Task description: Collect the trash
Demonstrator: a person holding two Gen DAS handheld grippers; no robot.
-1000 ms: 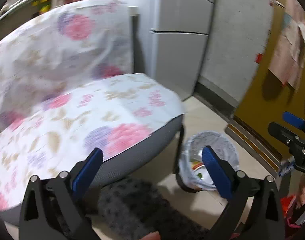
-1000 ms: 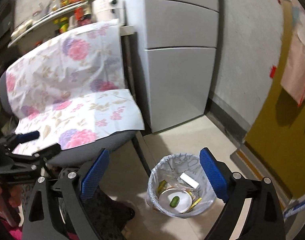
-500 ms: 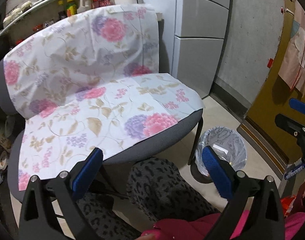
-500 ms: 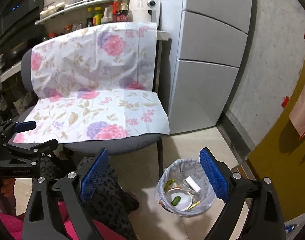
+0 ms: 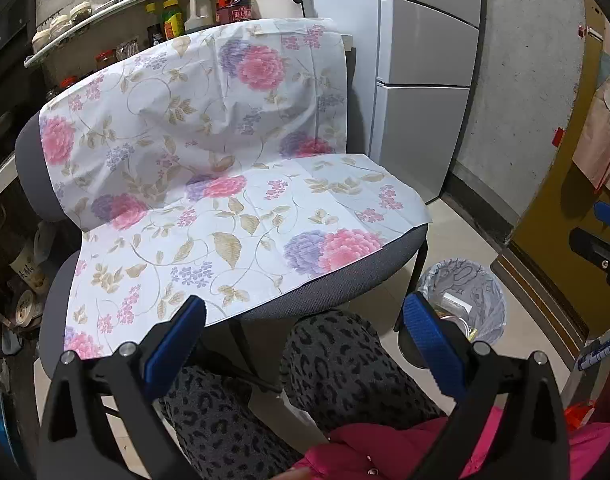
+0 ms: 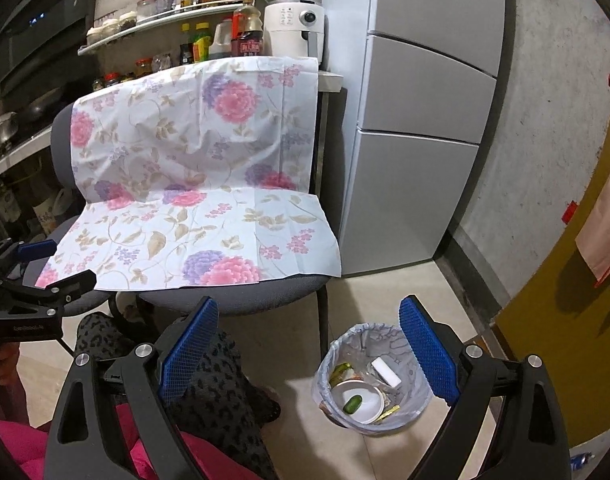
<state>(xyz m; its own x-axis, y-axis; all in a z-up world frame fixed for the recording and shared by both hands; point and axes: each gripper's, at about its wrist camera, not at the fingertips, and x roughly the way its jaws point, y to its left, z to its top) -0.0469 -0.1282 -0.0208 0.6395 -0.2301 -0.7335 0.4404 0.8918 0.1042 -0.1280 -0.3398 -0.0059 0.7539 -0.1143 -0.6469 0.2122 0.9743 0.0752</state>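
A small trash bin (image 6: 371, 380) lined with a clear bag stands on the floor right of the chair; inside are a white plate (image 6: 357, 396) with a green piece, a white block and wrappers. The bin also shows in the left wrist view (image 5: 463, 300). My left gripper (image 5: 305, 344) is open and empty, above the person's knees in front of the chair seat. My right gripper (image 6: 309, 344) is open and empty, above and in front of the bin. The left gripper also shows at the left edge of the right wrist view (image 6: 45, 268).
A grey chair (image 5: 329, 292) is covered by a floral sheet (image 5: 209, 184). A silver fridge (image 6: 417, 140) stands behind on the right. A shelf with bottles (image 6: 209, 40) and a white appliance are behind the chair. A yellow door (image 6: 565, 340) is at right.
Both grippers have pulled back and up from the bin, so the whole chair and shelf come into view. Both stay open and empty.
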